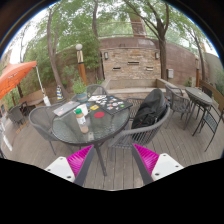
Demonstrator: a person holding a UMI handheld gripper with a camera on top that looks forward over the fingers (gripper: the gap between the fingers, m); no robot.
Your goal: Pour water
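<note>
Magenta pads (84, 160) line the inner faces of the two white fingers of the gripper (115, 162), which stand wide apart with nothing between them; only planks of the wooden deck (185, 140) show in the gap. The outer parts of both fingers are cut off, so their full shape cannot be seen.

Beyond the fingers, a little toward the left one, stands a round glass-topped table (85, 115) on thin dark metal legs. On it is a small bottle (82, 120) with a green cap and what seems to be a red label; whether it holds water I cannot tell. Beside it lie several flat things in yellow, red and white, too small to name. A dark metal mesh chair (147, 115) stands just beside the table with something black, perhaps a bag, on its seat; the shape is hard to make out.

Farther away, past the right finger, is a second table with chairs (197, 100), partly cut off. An orange parasol (15, 75) shows only partly on the other side. Behind all stands a stone wall (130, 65), under green trees.
</note>
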